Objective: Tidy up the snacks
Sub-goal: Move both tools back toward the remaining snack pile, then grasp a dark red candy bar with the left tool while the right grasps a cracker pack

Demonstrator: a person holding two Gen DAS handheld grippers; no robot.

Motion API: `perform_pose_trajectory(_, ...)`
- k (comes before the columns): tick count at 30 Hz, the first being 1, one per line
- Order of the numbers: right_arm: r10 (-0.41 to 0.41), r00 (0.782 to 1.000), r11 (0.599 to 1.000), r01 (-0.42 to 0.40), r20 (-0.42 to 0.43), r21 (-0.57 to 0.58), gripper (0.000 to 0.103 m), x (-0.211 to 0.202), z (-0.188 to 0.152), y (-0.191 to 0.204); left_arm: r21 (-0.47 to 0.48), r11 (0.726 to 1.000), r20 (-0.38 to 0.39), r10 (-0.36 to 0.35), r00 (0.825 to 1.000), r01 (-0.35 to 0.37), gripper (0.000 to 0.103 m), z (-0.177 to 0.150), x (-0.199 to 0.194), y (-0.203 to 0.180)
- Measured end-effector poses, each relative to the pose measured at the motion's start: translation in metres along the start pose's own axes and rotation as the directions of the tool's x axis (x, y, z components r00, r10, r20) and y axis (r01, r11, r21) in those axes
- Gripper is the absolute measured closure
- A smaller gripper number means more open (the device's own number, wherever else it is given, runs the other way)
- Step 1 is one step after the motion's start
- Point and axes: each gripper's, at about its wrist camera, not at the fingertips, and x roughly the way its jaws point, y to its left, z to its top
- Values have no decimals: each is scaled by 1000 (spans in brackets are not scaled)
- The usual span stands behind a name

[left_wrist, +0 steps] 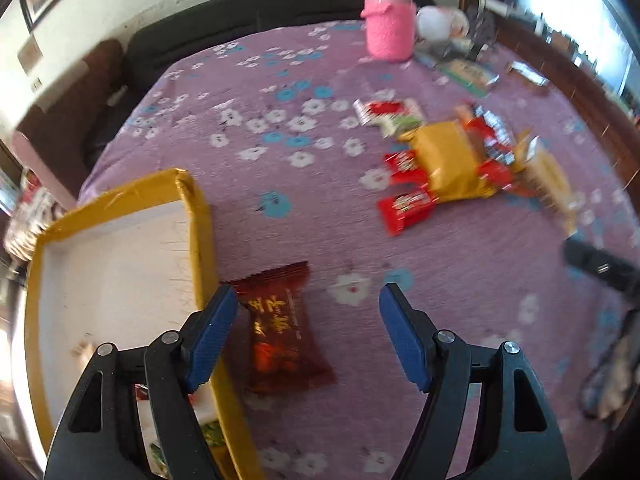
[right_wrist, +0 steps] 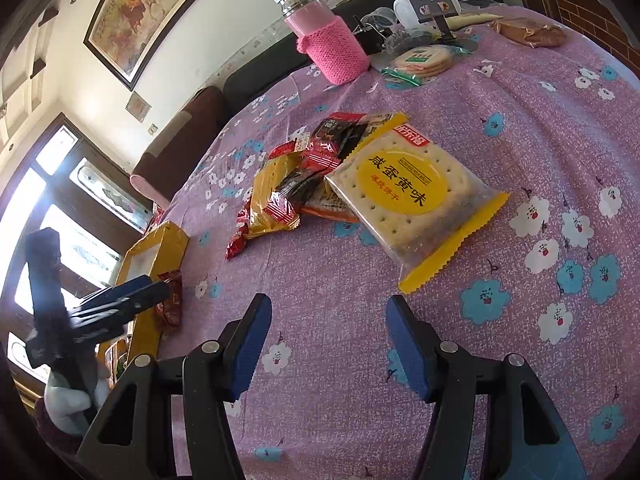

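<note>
Left tool (left_wrist: 308, 296): jaws spread, nothing gripped. A brown candy (left_wrist: 280, 328) lies flat on the table (left_wrist: 320, 220) between the jaws, nearer the left finger and just beside the yellow-rimmed box (left_wrist: 200, 216). Right tool (right_wrist: 328, 308): jaws spread, empty, over bare cloth. Ahead of it lies a cracker pack (right_wrist: 412, 196), its edge resting on the snack pile (right_wrist: 296, 184). A pink bottle (right_wrist: 332, 44) stands upright at the far side.

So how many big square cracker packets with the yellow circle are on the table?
1. The cracker packet lies at the near edge of the snack pile, leaning on it. Others may be hidden beneath.
</note>
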Motion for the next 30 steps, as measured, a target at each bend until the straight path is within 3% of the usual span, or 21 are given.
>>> perform_pose_trajectory(3,9,1000,1000,-9,5,3,40,0,0,-2,10,1000,-34,9,999,-9,30,-2,10,0)
perform_pose_trajectory(6,19,1000,1000,-19,12,6,40,0,-1,-4,29,999,-119,-36,992,40,32,-2,24,-10)
perform_pose_trajectory(9,25,1000,1000,-25,18,7,41,0,-1,-5,-19,988,-137,-152,979,151,64,-4,19,-10)
perform_pose_trajectory(11,26,999,1000,-26,21,8,41,0,-1,-5,-41,978,-131,-207,970,203,67,-7,11,-12)
perform_pose_trajectory(14,28,999,1000,-28,24,14,40,-1,-1,-6,-39,974,-121,-227,966,224,67,-12,7,-21)
perform_pose_trajectory(16,27,999,999,-28,26,17,39,-4,0,-7,-26,980,-98,-199,975,197,66,-16,7,-28)
perform_pose_trajectory(18,32,999,999,-33,38,25,39,-9,2,-7,-18,980,-81,-198,977,197,51,-18,8,-35)
perform_pose_trajectory(20,28,998,999,-30,55,28,39,-16,6,-6,-35,978,-62,-205,977,204,51,-18,8,-38)
perform_pose_trajectory(23,-1,995,1000,-2,98,23,39,-32,17,-9,-55,963,-38,-267,963,265,69,-19,6,-39)
perform_pose_trajectory(25,-36,991,999,33,127,27,38,-43,27,-15,-69,956,-16,-287,958,286,69,-25,1,-35)
perform_pose_trajectory(28,-129,982,992,129,138,7,22,-46,45,-22,-102,941,4,-324,946,323,69,-31,-4,-30)
perform_pose_trajectory(30,-188,976,979,196,111,-64,22,-33,58,-20,-127,930,25,-344,939,344,69,-37,-10,-25)
